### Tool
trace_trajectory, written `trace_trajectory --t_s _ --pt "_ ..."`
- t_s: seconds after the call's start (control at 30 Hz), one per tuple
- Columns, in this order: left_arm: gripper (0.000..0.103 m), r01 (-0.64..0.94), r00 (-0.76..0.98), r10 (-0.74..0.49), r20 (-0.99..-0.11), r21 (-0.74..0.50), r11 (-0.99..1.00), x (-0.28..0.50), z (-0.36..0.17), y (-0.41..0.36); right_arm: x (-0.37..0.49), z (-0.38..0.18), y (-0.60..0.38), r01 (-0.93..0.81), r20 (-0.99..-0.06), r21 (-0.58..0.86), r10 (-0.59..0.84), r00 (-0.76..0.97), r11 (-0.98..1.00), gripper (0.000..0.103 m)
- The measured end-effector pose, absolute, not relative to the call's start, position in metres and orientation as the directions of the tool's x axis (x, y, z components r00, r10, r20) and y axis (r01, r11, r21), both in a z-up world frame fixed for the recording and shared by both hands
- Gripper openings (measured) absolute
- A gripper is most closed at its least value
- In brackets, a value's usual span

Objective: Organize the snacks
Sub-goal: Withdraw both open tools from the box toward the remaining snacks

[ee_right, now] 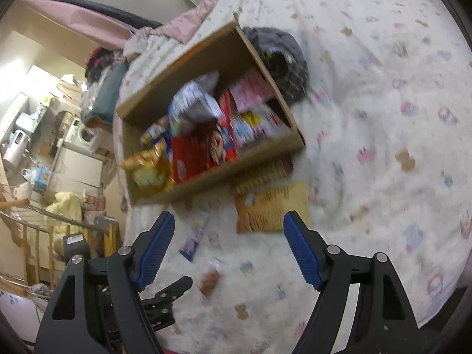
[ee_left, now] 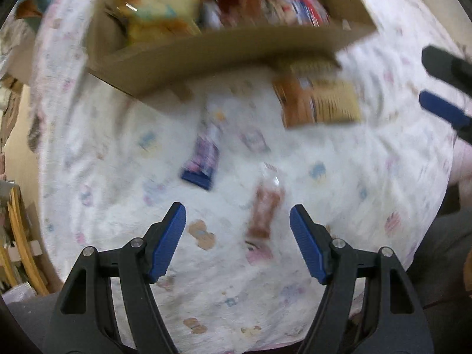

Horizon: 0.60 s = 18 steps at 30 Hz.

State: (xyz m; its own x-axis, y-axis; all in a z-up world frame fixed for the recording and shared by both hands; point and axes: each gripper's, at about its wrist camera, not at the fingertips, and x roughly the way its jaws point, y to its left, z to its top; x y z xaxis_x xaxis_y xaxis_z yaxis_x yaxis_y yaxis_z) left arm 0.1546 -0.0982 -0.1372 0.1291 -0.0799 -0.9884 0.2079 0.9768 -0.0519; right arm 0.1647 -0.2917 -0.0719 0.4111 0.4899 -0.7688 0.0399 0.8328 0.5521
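A cardboard box (ee_left: 224, 56) (ee_right: 265, 150) packed with several snack packs stands on a bed with a white patterned sheet (ee_left: 383, 177) (ee_right: 383, 118). In front of it lie a flat orange and yellow snack pack (ee_left: 318, 100) (ee_right: 271, 209), a slim blue bar (ee_left: 203, 159) (ee_right: 193, 240) and a brown bar (ee_left: 265, 206) (ee_right: 211, 281). My left gripper (ee_left: 237, 236) hangs open just above the sheet, the brown bar showing between its fingers, no contact seen. My right gripper (ee_right: 228, 250) is open and empty, short of the orange pack. Its fingers (ee_left: 442, 109) show at the left wrist view's right edge.
A dark patterned cloth (ee_right: 283, 59) lies behind the box. Pink bedding (ee_right: 188, 23) is bunched at the far end. Left of the bed are wooden railings (ee_right: 35, 236), a yellow bag (ee_right: 67, 206) and white appliances (ee_right: 79, 162). The bed edge (ee_left: 50, 236) drops off at left.
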Motion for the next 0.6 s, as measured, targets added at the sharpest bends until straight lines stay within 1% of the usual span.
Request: trace_trajectory --t_s 0.03,0.1,0.17,0.23,0.33,0.43,0.53,0.57,0.6 --pt "0.070 0.215 0.111 -0.088 -0.990 -0.062 0.975 0.154 -0.143 -0.102 0.162 -0.076 -0.292 0.042 -0.779 0.541 0.481 0.402 0.840 0.079" --pt "0.063 0.233 0.086 -0.085 -0.993 -0.063 0.970 0.154 -0.155 -0.109 0.158 -0.083 -0.294 0.050 -0.789 0.535 0.477 0.387 0.844 0.079" --pt "0.044 0.234 0.069 -0.077 -0.995 -0.059 0.971 0.156 -0.166 -0.112 0.154 -0.089 -0.300 0.064 -0.798 0.531 0.473 0.374 0.845 0.079" --pt "0.038 0.217 0.064 -0.069 -0.996 -0.053 0.975 0.159 -0.172 -0.112 0.152 -0.092 -0.306 0.082 -0.804 0.527 0.464 0.372 0.846 0.079" --pt "0.017 0.206 0.070 -0.077 -0.995 -0.062 0.977 0.162 -0.172 -0.110 0.153 -0.099 -0.313 0.118 -0.814 0.524 0.455 0.361 0.843 0.079" --pt "0.014 0.182 0.061 -0.135 -0.989 -0.122 0.976 0.165 -0.166 -0.102 0.158 -0.105 -0.309 0.130 -0.824 0.518 0.452 0.341 0.846 0.079" --pt "0.014 0.144 0.084 -0.158 -0.984 -0.145 0.979 0.166 -0.158 -0.089 0.167 -0.111 -0.300 0.128 -0.841 0.491 0.431 0.326 0.862 0.079" --pt "0.014 0.135 0.098 -0.157 -0.983 -0.143 0.980 0.166 -0.154 -0.085 0.171 -0.114 -0.296 0.125 -0.855 0.468 0.411 0.317 0.875 0.080" --pt "0.014 0.126 0.115 -0.156 -0.981 -0.141 0.982 0.167 -0.150 -0.081 0.177 -0.118 -0.290 0.124 -0.876 0.426 0.375 0.304 0.896 0.086"
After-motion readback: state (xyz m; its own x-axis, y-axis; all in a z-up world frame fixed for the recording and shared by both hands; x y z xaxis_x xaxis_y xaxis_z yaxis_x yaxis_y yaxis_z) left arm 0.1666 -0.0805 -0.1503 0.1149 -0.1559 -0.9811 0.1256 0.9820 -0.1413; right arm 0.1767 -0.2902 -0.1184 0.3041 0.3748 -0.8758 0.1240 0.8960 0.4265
